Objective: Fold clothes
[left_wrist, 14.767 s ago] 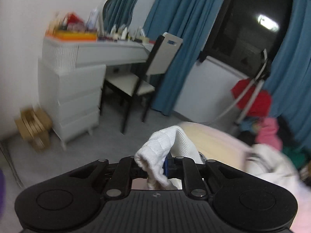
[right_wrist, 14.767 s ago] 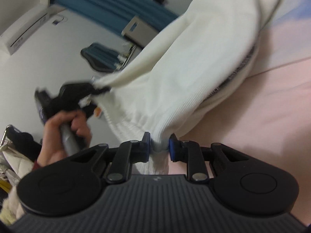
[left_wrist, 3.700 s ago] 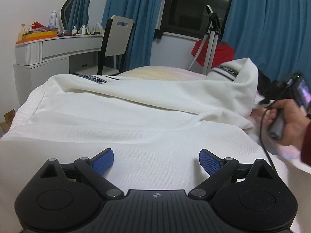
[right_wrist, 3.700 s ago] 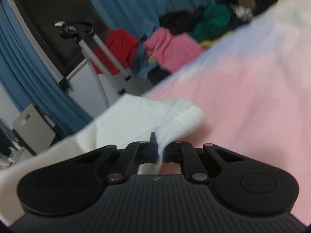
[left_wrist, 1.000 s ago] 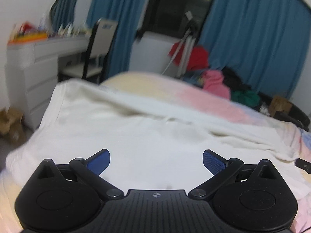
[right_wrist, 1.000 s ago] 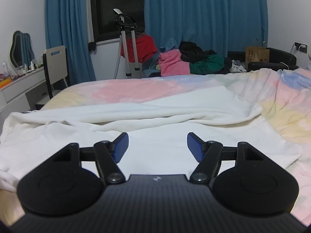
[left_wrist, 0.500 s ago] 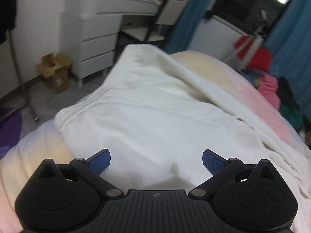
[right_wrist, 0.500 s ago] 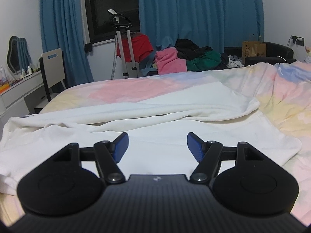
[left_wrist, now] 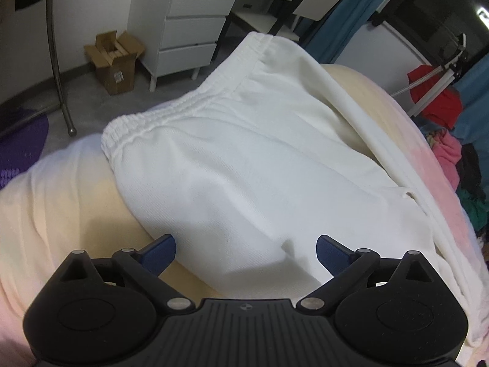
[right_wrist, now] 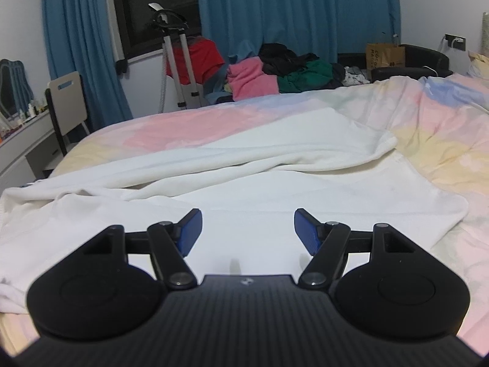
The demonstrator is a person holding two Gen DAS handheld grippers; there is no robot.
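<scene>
Left wrist view: one white garment (left_wrist: 244, 159) is spread flat on a pastel bed (left_wrist: 61, 202), nothing gripped.
One ribbed, gathered elastic waistband (left_wrist: 171, 113) is seen at the bed's edge; fabric is soft knit, lightly wrinkled. Left gripper (left_wrist: 246, 249) is spread wide over the cloth edge, two blue pads empty. Right gripper (right_wrist: 247, 229) is likewise released above the garment (right_wrist: 244, 183), two pads empty.

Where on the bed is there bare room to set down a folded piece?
Bare pastel bedspread lies beyond the white ribbed garment, up to the far edge; another patch right of it. A cream strip borders the elastic waistband. Crowded: the pile of coloured clothes past the bed.
</scene>
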